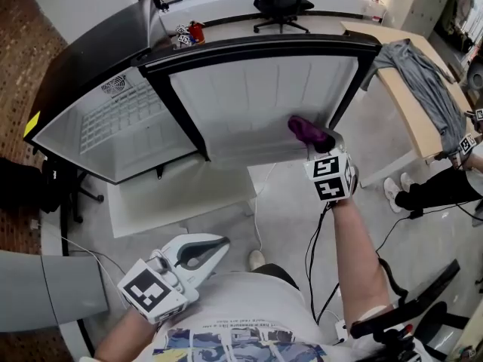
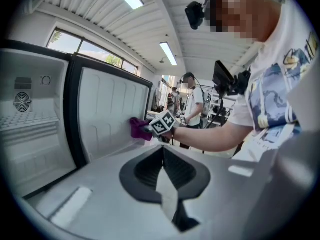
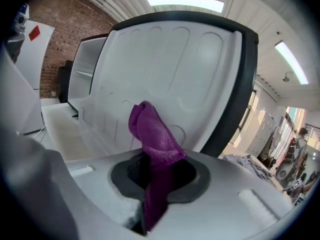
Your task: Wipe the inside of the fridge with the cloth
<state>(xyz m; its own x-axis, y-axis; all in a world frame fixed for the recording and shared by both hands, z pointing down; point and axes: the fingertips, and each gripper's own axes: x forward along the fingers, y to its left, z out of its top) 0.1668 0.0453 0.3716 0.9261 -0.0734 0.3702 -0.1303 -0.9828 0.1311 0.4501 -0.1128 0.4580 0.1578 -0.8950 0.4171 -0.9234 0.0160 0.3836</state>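
Note:
The fridge stands open: its white ribbed interior [image 1: 121,127] is at the left and the white inner face of its door [image 1: 256,96] is in the middle. A purple cloth [image 1: 306,130] is bunched in my right gripper [image 1: 318,139], which is shut on it and presses it against the lower right of the door's inner face [image 3: 165,59]. The cloth [image 3: 152,134] sticks up out of the jaws toward the panel. My left gripper [image 1: 215,246] hangs low near my body, apart from the fridge, shut and holding nothing. From it I see the cloth [image 2: 137,128] on the door [image 2: 110,109].
A white panel [image 1: 181,198] lies on the floor below the fridge. A red can [image 1: 196,31] sits on the fridge top. A grey garment [image 1: 423,81] drapes a wooden table at the right. Someone's shoes [image 1: 392,193] and cables [image 1: 313,255] are on the floor.

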